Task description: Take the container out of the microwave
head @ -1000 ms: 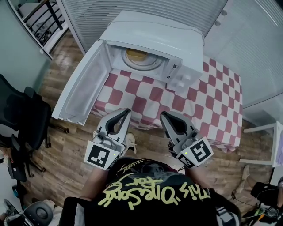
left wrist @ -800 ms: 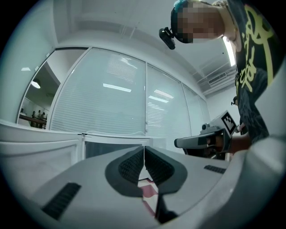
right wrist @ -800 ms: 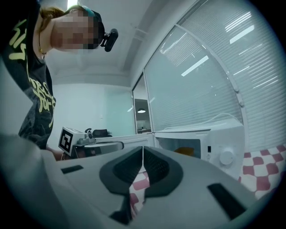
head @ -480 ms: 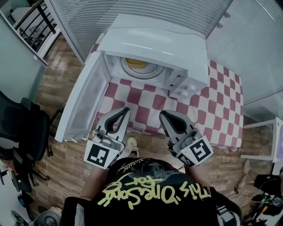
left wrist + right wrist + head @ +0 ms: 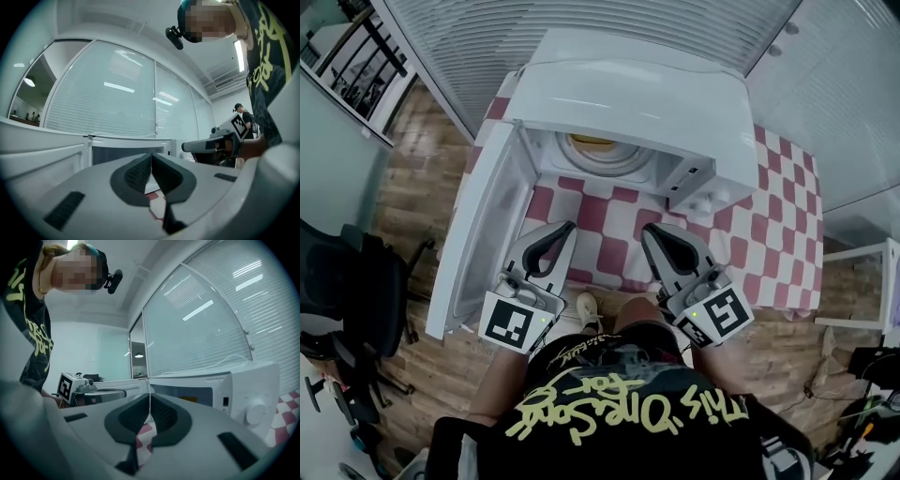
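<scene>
A white microwave (image 5: 628, 94) stands on the checked table with its door (image 5: 478, 234) swung wide open to the left. Inside, on the round turntable, sits a yellow container (image 5: 592, 142), seen only in part; it also shows as a yellow patch (image 5: 188, 399) in the right gripper view. My left gripper (image 5: 567, 228) and right gripper (image 5: 648, 231) are held side by side over the table's near edge, pointing level at the oven opening. Both are shut with nothing between their fingers. The left gripper view shows the dark cavity (image 5: 122, 152) ahead.
The red-and-white checked cloth (image 5: 769, 225) covers the table to the right of the microwave, whose knobs (image 5: 708, 202) face me. A black office chair (image 5: 347, 281) stands on the wood floor at the left. A white stand (image 5: 862, 281) is at the far right.
Both grippers have moved forward toward the microwave, from in front of the table to over its near edge. Their jaws stay shut. The microwave looms larger in view.
</scene>
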